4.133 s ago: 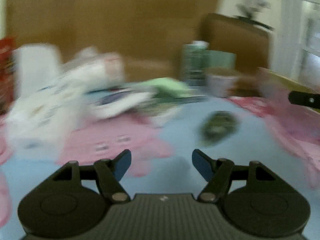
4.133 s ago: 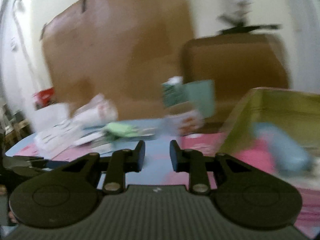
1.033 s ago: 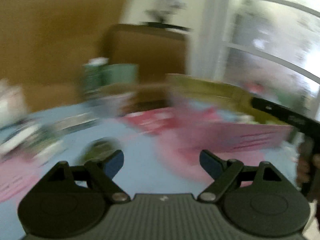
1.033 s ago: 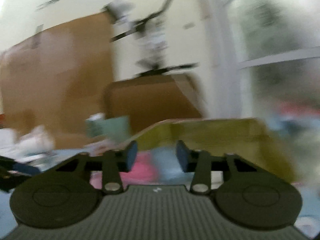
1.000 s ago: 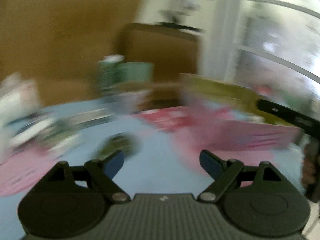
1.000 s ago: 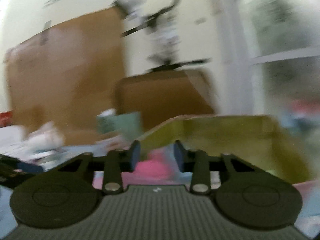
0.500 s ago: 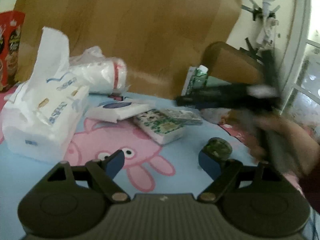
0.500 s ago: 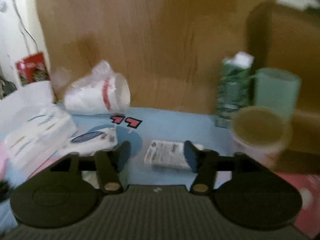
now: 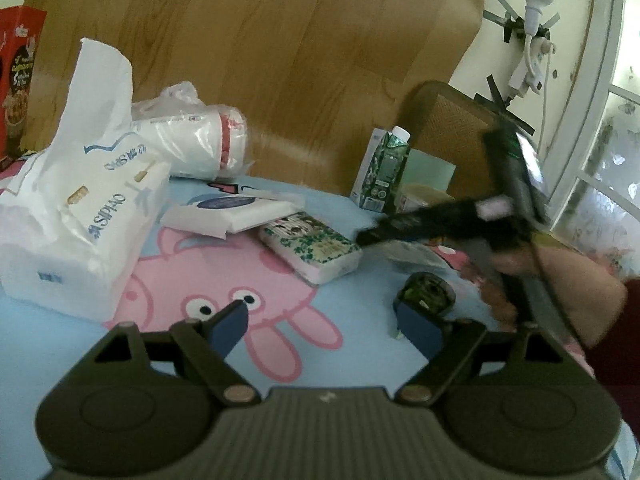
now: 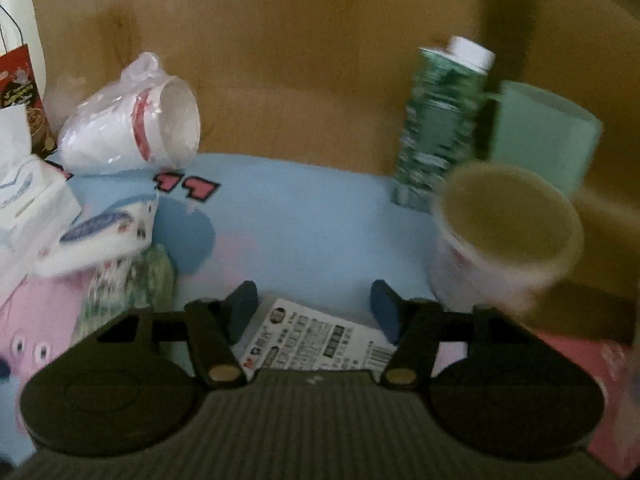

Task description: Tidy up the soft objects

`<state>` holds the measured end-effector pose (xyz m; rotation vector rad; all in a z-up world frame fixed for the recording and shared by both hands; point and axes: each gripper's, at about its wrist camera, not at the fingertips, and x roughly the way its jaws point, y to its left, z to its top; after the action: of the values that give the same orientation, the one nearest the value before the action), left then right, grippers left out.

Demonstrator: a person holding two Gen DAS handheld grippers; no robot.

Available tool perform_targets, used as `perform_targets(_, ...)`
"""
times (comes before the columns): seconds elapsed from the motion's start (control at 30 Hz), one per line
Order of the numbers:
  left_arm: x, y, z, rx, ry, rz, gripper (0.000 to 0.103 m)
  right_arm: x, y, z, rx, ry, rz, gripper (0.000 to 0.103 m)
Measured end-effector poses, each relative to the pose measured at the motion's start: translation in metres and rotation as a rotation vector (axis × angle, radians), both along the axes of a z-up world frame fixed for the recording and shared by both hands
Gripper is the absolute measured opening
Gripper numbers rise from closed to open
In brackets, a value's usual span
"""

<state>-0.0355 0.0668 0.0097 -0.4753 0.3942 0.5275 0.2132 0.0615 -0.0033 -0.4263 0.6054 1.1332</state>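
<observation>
From the left wrist we look low across the blue cartoon mat (image 9: 304, 240) toward the wooden board (image 9: 280, 60), angled slightly down. From the right wrist we sit closer to that board (image 10: 300, 60), tipped more steeply over the mat (image 10: 304, 220). Both views share the bagged paper cups (image 9: 192, 140) (image 10: 132, 136), the green carton (image 9: 384, 172) (image 10: 440, 128) and the wipes pack (image 9: 232, 212) (image 10: 100, 236)

The right gripper (image 9: 362, 236) and the hand (image 9: 560, 280) holding it smear with blur at 3 o'clock in the left wrist view. The white packet (image 10: 316, 340) lies half hidden under the right gripper's body; the paper cup (image 10: 508, 236) is soft-edged.
</observation>
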Motion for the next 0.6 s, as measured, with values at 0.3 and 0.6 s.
perform_targets(0.3, 0.002, -0.008, 0.002, 0.062, 0.031, -0.011, 0.086, -0.004, -0.106, -0.001, 0.095, 0.040, -0.134, 0.063)
perform_targets(0.6, 0.005, -0.021, 0.004, 0.124, 0.058, -0.055, 0.086, -0.067, -0.187, -0.014, 0.216, 0.129, -0.008, 0.064)
